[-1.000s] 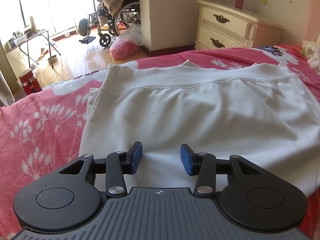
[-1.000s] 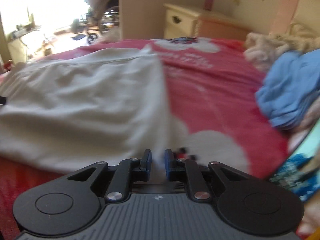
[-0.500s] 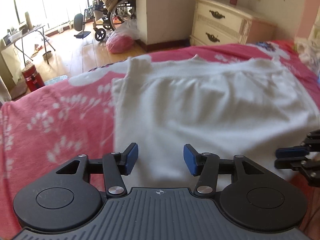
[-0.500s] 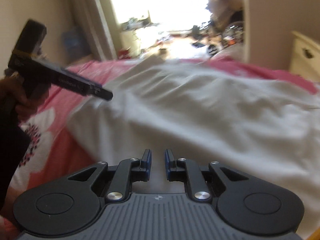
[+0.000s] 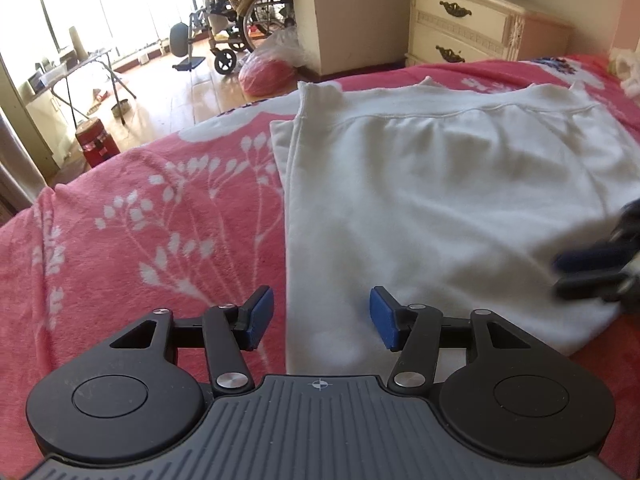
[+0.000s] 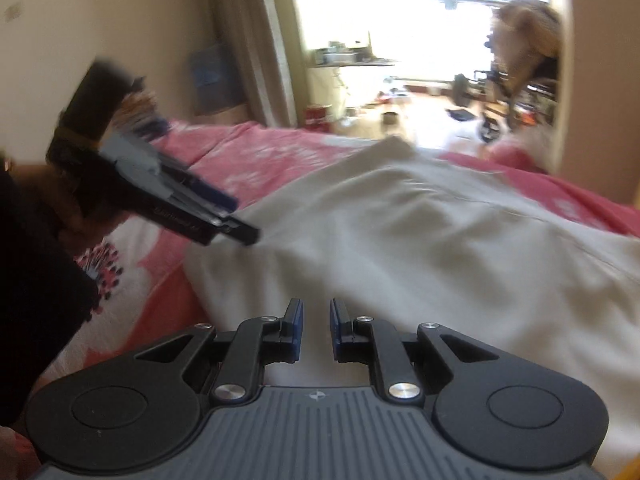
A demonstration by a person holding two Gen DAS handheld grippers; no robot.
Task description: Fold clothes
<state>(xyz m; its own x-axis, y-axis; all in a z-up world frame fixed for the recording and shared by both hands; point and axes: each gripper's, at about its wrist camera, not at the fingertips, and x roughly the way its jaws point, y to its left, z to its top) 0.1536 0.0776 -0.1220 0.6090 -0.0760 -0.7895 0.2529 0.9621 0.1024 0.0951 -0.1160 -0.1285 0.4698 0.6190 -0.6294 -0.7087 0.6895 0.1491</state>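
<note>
A white garment (image 5: 440, 208) lies spread flat on the pink floral blanket (image 5: 140, 220), its ribbed hem on the far side. My left gripper (image 5: 322, 316) hovers over the garment's near left edge. Its jaws are opening and the cloth's edge lies below the gap, with neither pad pressing on it. My right gripper (image 6: 316, 328) hangs over the near right part of the garment (image 6: 420, 240), its blue pads a narrow gap apart with nothing pinched. It shows blurred at the right edge of the left wrist view (image 5: 592, 276). The left gripper (image 6: 240, 232) appears in the right wrist view, held by a dark-sleeved hand.
A cream nightstand (image 5: 480, 28) stands beyond the bed's far side. A wheelchair (image 5: 240, 20), a red plastic bag (image 5: 268, 76), a red canister (image 5: 96, 140) and a folding table (image 5: 88, 64) are on the wooden floor at the far left.
My left gripper has slid left along the garment's near edge and its jaws have widened. My right gripper has swung left, from facing the bed's right side to facing the garment and the window.
</note>
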